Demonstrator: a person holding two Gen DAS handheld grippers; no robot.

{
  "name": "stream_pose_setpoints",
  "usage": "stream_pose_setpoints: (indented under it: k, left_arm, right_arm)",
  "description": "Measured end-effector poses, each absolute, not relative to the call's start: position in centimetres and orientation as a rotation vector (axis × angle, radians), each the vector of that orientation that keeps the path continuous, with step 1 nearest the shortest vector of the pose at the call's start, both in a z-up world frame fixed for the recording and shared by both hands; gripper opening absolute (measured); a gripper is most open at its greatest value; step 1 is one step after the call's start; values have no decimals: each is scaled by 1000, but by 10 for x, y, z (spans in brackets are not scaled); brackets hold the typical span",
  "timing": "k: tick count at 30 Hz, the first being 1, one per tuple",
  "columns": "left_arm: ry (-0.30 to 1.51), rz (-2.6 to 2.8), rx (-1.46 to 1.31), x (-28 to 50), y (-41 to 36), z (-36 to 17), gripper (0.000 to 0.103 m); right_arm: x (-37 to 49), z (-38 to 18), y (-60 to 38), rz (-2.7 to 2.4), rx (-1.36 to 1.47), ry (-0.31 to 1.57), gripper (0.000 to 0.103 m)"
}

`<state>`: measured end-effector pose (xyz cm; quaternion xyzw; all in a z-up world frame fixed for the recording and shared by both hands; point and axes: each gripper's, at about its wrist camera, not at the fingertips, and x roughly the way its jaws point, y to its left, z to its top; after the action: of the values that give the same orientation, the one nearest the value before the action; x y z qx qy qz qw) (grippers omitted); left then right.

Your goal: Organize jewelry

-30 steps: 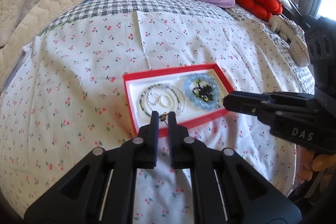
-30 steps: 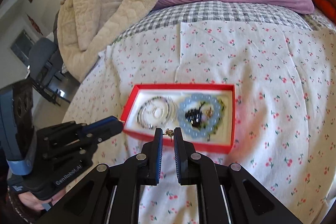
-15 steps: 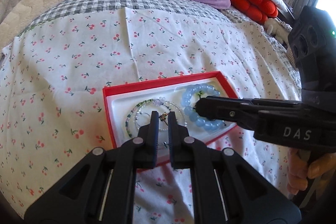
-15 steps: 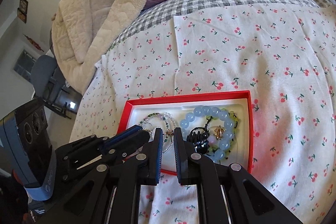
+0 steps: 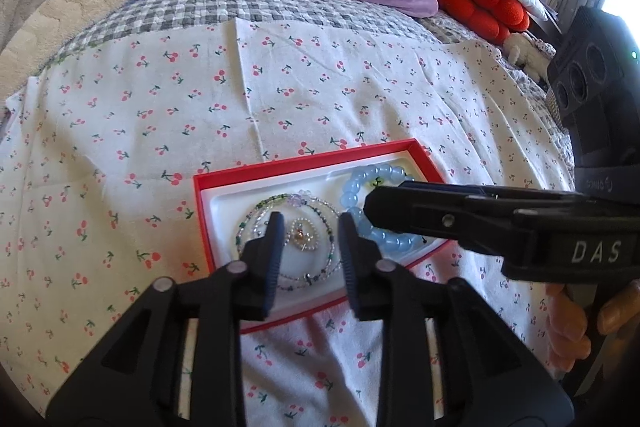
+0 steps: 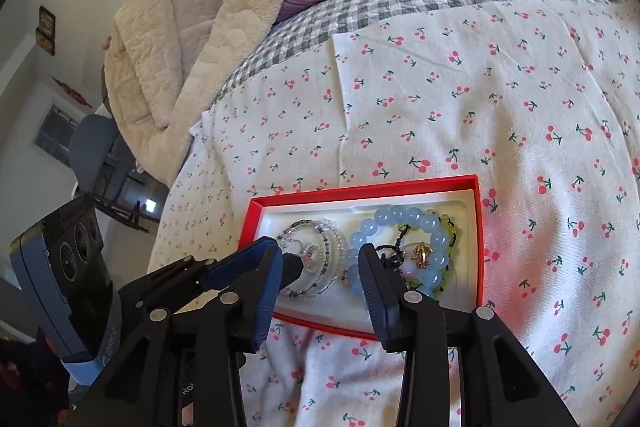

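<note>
Both wrist cams close, angled down over the red-rimmed white-lined jewelry tray (image 5: 202, 205) (image 6: 478, 227); left looks from its left, right from the right; both share it.

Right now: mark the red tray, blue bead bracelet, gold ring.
red tray (image 6: 478, 223), right wrist view, on its right wall.
blue bead bracelet (image 6: 394, 217), right wrist view, on a bead of its far arc.
gold ring (image 6: 422, 253), right wrist view, on its band inside the bracelet.
</note>
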<state>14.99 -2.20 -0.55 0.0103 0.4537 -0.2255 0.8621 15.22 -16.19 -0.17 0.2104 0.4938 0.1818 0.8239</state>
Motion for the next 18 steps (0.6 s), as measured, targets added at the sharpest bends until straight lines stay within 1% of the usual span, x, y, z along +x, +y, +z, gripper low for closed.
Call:
stream_pose_setpoints:
  k: [1, 3, 5, 6, 7, 9, 11, 13, 16, 17, 18]
  left_arm:
    - [947, -463, 29, 148, -21, -3, 42]
    - [937, -437, 37, 144, -17, 1, 48]
    - [932, -405, 46, 138, -14, 7, 51]
    - [931, -392, 47, 136, -13, 9, 56]
    - [928, -375, 45, 131, -11, 11, 64]
    - [927, -350, 47, 125, -8, 14, 70]
    - [933, -324, 56, 117, -7, 16, 73]
    - [944, -301, 61, 110, -5, 17, 79]
    - [956, -253, 65, 98, -2, 19, 83]
    - [960, -240, 63, 94, 0, 19, 84]
    - [963, -226, 62, 90, 1, 20, 88]
  right_arm:
    - [151, 0, -162, 389, 444, 1048, 42]
    - [146, 6, -163, 387, 425, 1041, 44]
    - [142, 12, -163, 377, 403, 1032, 50]
    - [139, 16, -165, 367, 389, 1025, 52]
    - [137, 18, -166, 359, 379, 1022, 55]
    - [129, 25, -169, 333, 350, 1013, 58]
    - [121, 30, -171, 312, 324, 1007, 63]
    - [111, 36, -173, 291, 296, 997, 68]
    - [95, 42, -172, 254, 249, 985, 74]
    - [91, 43, -171, 243, 234, 984, 80]
    - [86, 43, -170, 220, 211, 987, 83]
